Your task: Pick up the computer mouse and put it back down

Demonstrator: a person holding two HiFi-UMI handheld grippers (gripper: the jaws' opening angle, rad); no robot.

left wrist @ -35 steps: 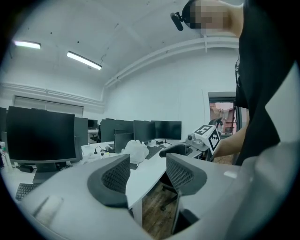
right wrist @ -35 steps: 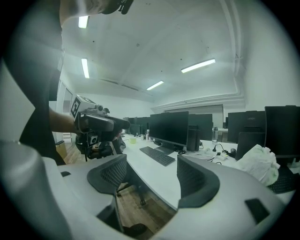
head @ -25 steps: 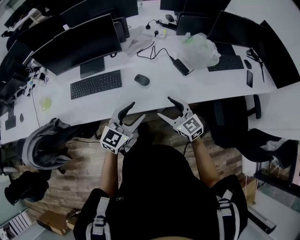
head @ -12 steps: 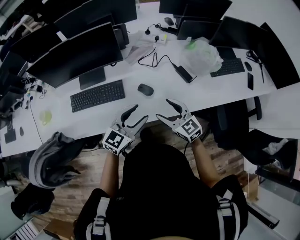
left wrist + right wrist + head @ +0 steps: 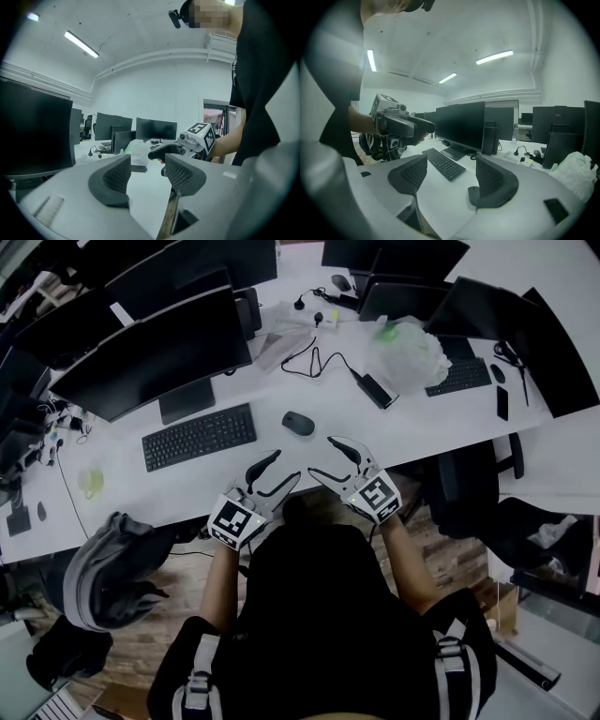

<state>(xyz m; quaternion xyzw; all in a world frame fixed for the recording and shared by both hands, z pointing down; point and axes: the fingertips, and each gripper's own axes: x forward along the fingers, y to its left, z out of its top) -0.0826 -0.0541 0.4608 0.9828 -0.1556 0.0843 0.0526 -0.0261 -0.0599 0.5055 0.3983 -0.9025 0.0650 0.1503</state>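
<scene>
Closing in on black oval plastic computer mouse [image 5: 298, 423]
Open, empty left claw [image 5: 282, 470] and right claw [image 5: 328, 457] advanced over white surface [image 5: 178, 486] edge; mouse now just ahead.

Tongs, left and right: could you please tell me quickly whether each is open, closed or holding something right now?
Left tongs: open, nothing between them.
Right tongs: open, nothing between them.

Nothing readable anywhere, honestly. Closest thing is the black-and-white square marker cube [image 5: 232, 521] on the left tongs [image 5: 287, 465] and its twin [image 5: 375, 495] on the right tongs [image 5: 323, 456]: just blocky code patterns, no letters or digits. Key print on the black keyboard [image 5: 199, 436] is too small to make out.
</scene>
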